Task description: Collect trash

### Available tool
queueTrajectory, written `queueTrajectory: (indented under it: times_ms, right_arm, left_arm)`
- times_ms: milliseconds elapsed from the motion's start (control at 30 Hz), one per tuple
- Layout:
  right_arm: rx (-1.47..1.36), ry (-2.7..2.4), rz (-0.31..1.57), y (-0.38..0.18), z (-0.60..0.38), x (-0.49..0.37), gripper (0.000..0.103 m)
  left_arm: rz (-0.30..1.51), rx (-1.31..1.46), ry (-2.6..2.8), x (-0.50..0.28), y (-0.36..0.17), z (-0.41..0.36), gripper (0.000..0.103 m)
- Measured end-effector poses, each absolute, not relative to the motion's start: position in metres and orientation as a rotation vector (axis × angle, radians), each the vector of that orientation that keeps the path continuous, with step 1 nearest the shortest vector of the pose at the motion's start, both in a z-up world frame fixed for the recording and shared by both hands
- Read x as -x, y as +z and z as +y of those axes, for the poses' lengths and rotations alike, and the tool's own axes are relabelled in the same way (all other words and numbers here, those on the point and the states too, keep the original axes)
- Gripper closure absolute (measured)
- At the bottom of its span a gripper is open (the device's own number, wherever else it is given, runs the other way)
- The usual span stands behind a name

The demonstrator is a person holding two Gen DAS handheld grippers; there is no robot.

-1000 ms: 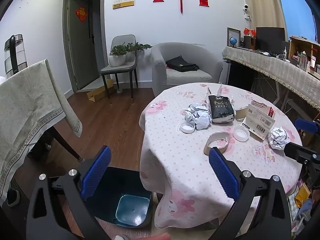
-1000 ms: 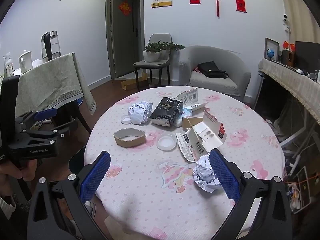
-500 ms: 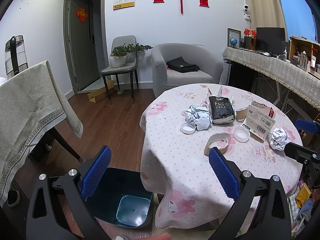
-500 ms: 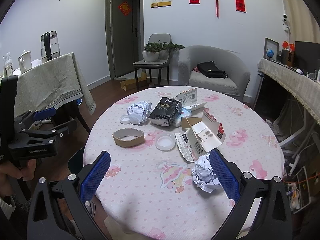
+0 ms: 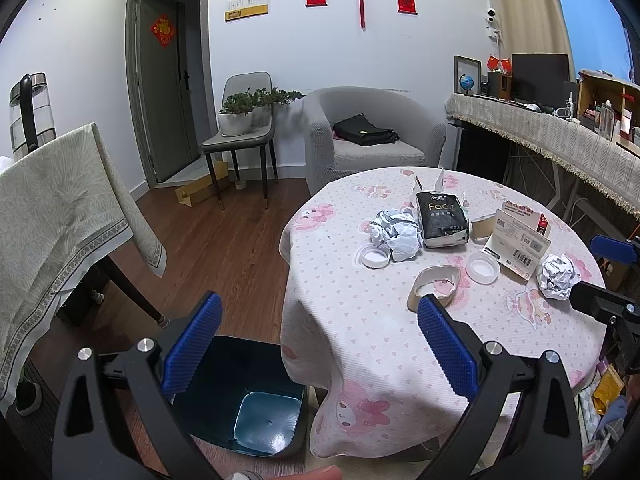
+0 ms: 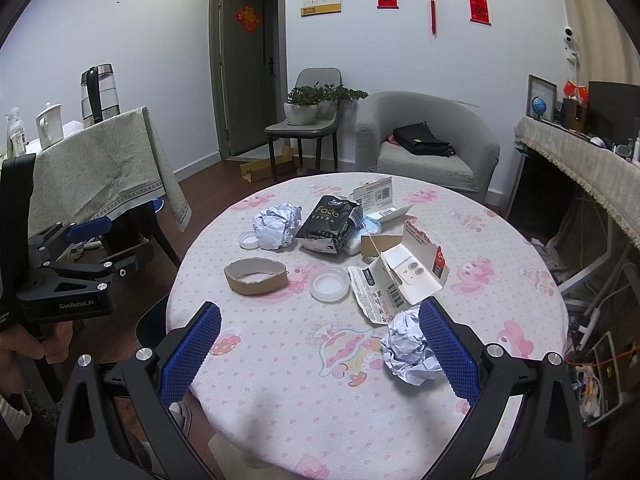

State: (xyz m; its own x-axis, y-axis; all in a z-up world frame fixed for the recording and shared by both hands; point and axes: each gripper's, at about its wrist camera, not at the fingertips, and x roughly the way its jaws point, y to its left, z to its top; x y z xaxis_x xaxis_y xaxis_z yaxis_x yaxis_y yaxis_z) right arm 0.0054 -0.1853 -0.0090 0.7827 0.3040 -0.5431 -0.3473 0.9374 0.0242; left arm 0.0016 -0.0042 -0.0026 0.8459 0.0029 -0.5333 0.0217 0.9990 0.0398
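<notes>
- Dark teal trash bin (image 5: 256, 400) stands on the wood floor just beside the round worktop (image 5: 400, 340). Nothing shows inside it.
- Left claw (image 5: 318, 350) is wide open and holds nothing. The bin is low between its blue fingers (image 5: 192, 344), and the worktop edge is by its right finger.
- Right claw (image 6: 320, 354) is wide open too, with nothing in it. It hangs over the near side of the worktop.
- A small crumpled paper ball (image 6: 408, 352) lies on the pink cloth, just inside the right finger of the right claw. It is white and all wrinkly.
- A bigger crumpled paper ball (image 6: 276, 224) sits farther back, next to a black tissue pack (image 6: 330, 222).
- A brown cardboard tape ring (image 6: 256, 276) lies flat in the middle, well ahead of the right claw.
- Two white round lids (image 6: 329, 283) lie open side up, one by the ring, one by the big ball.
- A torn open white box (image 6: 404, 276) lies behind the small ball.
</notes>
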Motion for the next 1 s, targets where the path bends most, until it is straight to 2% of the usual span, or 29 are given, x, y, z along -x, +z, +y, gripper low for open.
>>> queueTrajectory:
  times_ms: [1000]
  right_arm:
    - [0.073,0.35,0.575,-0.0094,-0.187,-0.0057,0.003]
  left_arm:
    - [0.56,-0.041,-0.011,-0.0028,0.0004,-0.0007,0.003]
